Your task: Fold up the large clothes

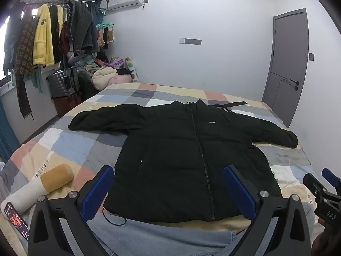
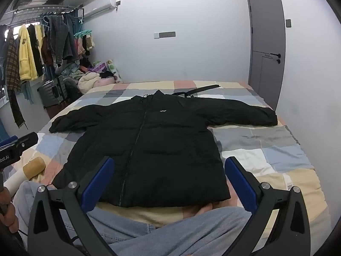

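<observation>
One black jacket lies flat and zipped on my bed, both sleeves spread sideways, hem toward my knees. My left tool hangs above the hem, its two blue pads spread wide, pinching nothing. My right tool hangs likewise, spread and empty. One bolster and one phone lie left of the jacket.

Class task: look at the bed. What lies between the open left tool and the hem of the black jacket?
In the left wrist view, the left tool hangs above the person's jeans-clad leg; a strip of bedsheet and a thin black cord loop separate it from the black jacket.
</observation>
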Tool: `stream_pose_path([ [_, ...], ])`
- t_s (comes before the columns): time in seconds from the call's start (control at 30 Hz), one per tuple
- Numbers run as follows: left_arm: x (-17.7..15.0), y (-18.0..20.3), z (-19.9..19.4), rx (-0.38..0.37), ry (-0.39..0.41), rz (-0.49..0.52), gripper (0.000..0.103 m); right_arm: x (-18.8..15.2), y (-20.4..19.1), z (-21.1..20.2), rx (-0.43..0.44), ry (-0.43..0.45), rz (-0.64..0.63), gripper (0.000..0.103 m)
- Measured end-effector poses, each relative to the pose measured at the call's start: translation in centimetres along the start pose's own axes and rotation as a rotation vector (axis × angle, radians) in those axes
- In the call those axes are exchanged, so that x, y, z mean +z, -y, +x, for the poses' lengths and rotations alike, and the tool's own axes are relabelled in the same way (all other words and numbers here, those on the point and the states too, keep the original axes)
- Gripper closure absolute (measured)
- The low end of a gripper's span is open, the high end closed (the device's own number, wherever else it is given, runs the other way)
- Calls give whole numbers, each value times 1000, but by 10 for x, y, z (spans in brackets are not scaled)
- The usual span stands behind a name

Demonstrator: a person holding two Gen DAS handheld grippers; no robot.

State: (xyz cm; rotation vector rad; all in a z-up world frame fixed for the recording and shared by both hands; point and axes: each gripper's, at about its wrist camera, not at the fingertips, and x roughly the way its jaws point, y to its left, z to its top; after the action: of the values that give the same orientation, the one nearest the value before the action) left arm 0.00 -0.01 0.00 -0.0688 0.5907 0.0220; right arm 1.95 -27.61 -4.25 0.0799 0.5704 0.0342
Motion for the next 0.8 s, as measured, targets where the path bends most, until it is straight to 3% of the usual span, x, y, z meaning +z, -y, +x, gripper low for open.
stream_pose_path([
  [0.8, 0, -3, -2, 10, -7, -9, 0, 7, 7, 1, -4, 4, 4, 0],
])
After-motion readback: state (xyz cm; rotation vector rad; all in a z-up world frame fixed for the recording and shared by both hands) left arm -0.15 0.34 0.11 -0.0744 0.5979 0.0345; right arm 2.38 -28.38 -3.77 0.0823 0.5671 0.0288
